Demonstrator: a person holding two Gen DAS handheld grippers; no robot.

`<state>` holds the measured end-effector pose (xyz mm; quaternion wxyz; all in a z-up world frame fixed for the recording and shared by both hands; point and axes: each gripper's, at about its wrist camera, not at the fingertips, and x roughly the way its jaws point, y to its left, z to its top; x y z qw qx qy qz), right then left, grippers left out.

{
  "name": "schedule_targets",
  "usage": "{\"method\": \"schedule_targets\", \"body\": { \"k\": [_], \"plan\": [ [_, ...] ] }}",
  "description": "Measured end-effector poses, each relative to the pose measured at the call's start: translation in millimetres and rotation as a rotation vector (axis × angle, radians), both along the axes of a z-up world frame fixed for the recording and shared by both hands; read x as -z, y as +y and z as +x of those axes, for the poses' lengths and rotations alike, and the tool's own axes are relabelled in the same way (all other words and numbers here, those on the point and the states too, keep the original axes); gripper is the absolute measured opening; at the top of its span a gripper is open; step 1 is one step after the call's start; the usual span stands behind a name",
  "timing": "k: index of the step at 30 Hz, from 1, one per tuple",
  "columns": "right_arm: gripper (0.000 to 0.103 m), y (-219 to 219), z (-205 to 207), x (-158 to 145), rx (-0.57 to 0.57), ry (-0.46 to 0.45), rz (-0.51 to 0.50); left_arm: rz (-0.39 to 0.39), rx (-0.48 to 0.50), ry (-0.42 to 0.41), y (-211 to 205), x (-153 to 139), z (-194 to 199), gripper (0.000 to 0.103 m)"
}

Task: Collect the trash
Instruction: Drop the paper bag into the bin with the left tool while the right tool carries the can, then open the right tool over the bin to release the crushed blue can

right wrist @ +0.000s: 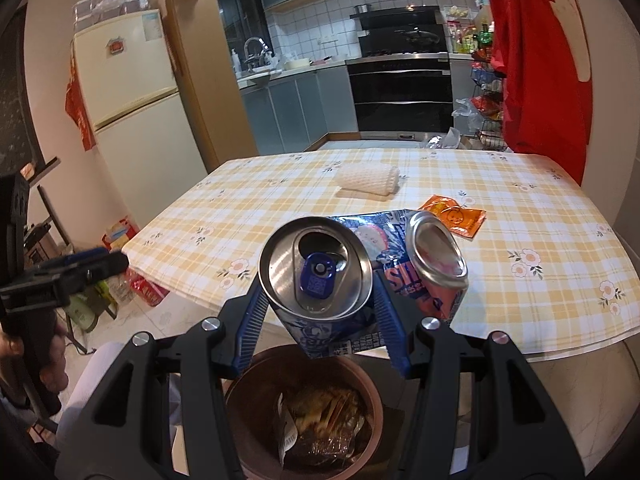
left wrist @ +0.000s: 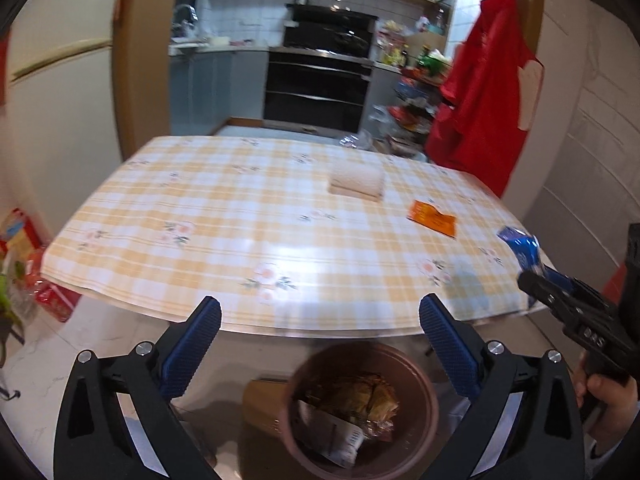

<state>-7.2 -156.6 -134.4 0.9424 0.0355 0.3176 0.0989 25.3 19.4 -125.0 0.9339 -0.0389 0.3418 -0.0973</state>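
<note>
My left gripper (left wrist: 320, 308) is open with nothing between its blue pads, and hangs over a brown bin (left wrist: 412, 432) on the floor that holds crumpled wrappers (left wrist: 352, 404). My right gripper (right wrist: 320, 304) is shut on a blue drink can (right wrist: 316, 272), held above the same bin (right wrist: 236, 396) at the table's near edge. A crushed pink can (right wrist: 438, 264) and a blue wrapper (right wrist: 380, 236) sit close behind it; I cannot tell whether they rest on the table. An orange packet (right wrist: 456, 214) lies on the checked tablecloth (left wrist: 200, 208).
A white folded paper towel (right wrist: 368, 180) lies mid-table. A fridge (right wrist: 132, 92) stands at the left, with bags and boxes (right wrist: 140, 284) on the floor by it. A red apron (right wrist: 540, 60) hangs at the right. The kitchen oven (right wrist: 400, 92) is beyond the table.
</note>
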Motion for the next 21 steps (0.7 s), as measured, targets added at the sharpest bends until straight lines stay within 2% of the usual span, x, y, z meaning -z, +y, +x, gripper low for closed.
{"method": "schedule_targets", "body": {
  "k": [5, 10, 21],
  "plan": [
    [0.053, 17.0, -6.4, 0.6, -0.031, 0.017, -0.027, 0.008, -0.047, -0.026, 18.5, -3.9, -8.7, 0.097],
    [0.054, 33.0, -11.2, 2.3, -0.066, 0.046, -0.052, -0.023, -0.099, -0.036, 39.4, -5.0, -16.0, 0.097],
    [0.054, 57.6, -9.8, 12.7, -0.127, 0.091, -0.081, -0.051, -0.142, -0.027, 58.3, 0.2, -20.0, 0.097]
  ]
}}
